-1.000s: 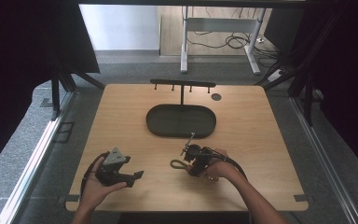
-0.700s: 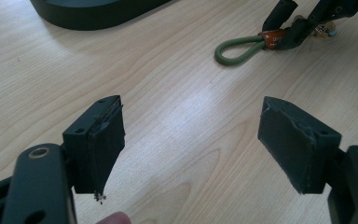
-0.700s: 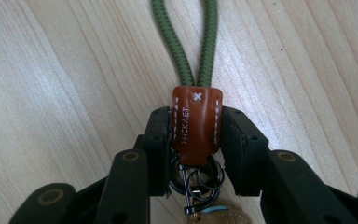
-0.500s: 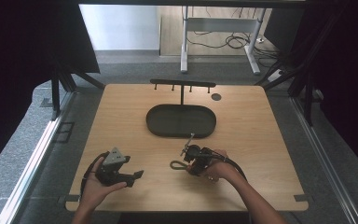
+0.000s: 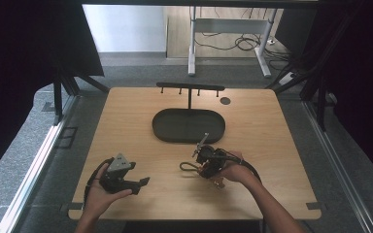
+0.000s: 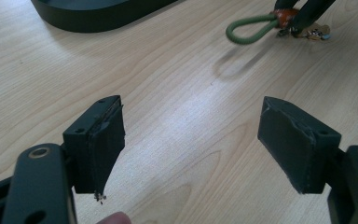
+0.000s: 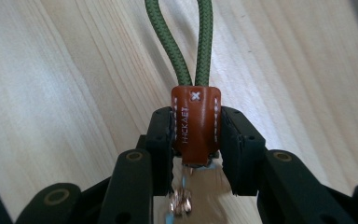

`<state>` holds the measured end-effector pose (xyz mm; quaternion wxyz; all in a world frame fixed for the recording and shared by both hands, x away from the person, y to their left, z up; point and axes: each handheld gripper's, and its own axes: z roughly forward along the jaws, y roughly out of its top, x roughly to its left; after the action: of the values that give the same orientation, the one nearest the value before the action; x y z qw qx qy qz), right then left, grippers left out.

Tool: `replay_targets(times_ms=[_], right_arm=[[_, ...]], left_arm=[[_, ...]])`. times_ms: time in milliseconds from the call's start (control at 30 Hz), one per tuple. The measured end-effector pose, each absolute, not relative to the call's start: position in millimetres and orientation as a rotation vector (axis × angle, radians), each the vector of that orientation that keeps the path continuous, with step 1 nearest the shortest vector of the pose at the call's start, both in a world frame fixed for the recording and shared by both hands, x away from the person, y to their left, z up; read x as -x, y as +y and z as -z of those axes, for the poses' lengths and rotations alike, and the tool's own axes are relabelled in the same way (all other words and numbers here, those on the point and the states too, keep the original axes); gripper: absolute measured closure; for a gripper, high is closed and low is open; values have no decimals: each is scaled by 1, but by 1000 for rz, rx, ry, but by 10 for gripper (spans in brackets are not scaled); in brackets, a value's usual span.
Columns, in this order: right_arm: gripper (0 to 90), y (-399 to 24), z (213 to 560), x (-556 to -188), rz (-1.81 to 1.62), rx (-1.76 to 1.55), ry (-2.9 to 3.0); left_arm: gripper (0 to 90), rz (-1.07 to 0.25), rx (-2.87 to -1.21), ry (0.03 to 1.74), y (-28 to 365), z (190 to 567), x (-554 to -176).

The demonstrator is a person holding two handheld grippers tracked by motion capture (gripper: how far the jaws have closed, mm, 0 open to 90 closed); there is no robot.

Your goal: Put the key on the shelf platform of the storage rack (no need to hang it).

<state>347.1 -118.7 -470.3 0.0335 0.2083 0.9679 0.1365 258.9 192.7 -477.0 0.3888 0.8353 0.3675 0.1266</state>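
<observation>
A keychain with a green cord loop (image 7: pixel 179 42) and a brown leather tab (image 7: pixel 195 123) sits between the jaws of my right gripper (image 7: pixel 196 140), which is shut on the tab. Small metal bits hang below the tab. From above, that gripper (image 5: pixel 205 162) is at the table's front right of centre, and the cord loop (image 5: pixel 188 167) sticks out to its left. My left gripper (image 5: pixel 143 182) is held near the front left edge, open, with nothing between its pads (image 6: pixel 100 140). In the left gripper view the keychain (image 6: pixel 251 31) lies farther off at upper right.
A dark oval tray (image 5: pixel 189 125) lies at mid-table, with a black peg rack (image 5: pixel 190 88) behind it. A small round dark disc (image 5: pixel 225 101) is at the back right. Bare wooden tabletop (image 5: pixel 126 126) surrounds the tray.
</observation>
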Motion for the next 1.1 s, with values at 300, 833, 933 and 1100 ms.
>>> replay_targets(times_ms=[300, 833, 933, 1100], right_arm=[[667, -127, 445, -348, -461, -641, 2947], [667, -134, 419, -354, -504, -662, 2919], [667, -134, 412, -354, -511, -662, 2906], [668, -134, 404, -356, -516, -651, 2894]], left_arm=[[232, -321, -2127, 934, 192, 477, -259], [232, -316, -2132, 935, 192, 478, -260], [231, -315, -2133, 935, 192, 478, -260], [231, -315, -2136, 928, 192, 478, -260]])
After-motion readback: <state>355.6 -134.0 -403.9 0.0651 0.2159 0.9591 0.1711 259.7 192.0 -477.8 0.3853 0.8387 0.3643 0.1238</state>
